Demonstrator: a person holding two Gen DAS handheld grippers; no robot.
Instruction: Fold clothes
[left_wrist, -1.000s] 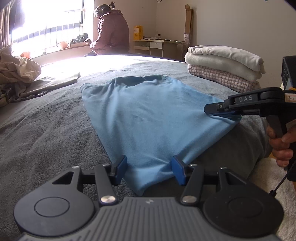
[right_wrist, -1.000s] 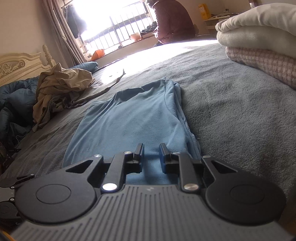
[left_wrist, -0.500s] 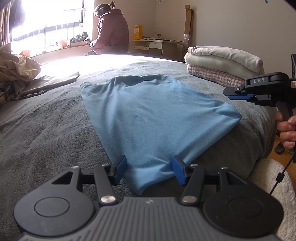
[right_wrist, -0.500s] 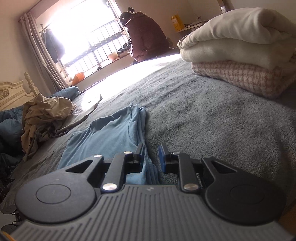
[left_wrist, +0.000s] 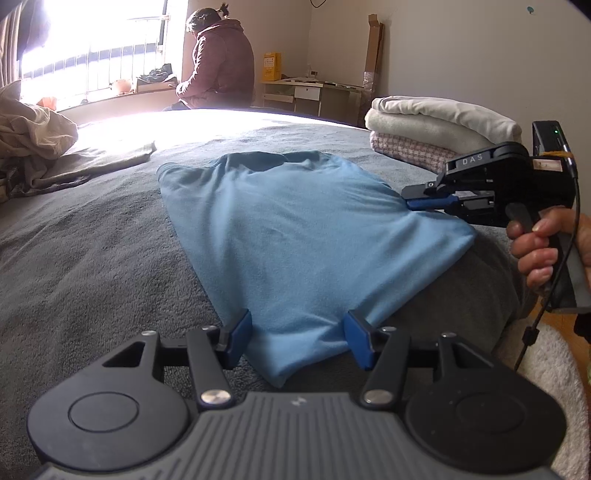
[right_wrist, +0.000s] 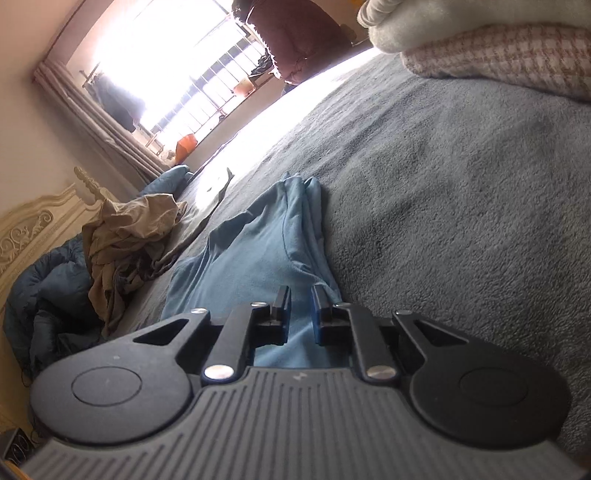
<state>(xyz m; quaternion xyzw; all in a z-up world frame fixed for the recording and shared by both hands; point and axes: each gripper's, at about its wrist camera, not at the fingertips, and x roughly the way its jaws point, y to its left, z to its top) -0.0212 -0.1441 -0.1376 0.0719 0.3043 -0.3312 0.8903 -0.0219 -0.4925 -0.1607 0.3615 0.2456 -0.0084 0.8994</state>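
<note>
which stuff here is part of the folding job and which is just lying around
In the job:
blue shirt
left hand-held gripper
right hand-held gripper

Lying about:
folded stack of blankets
crumpled beige clothes
grey bed cover

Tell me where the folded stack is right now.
In the left wrist view the folded stack sits at the far right of the grey bed, beyond the blue shirt and just behind the right gripper.

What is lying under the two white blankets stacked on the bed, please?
A pink checked blanket sits under the white blankets, on the grey bedspread. Its underside is hidden.
</note>
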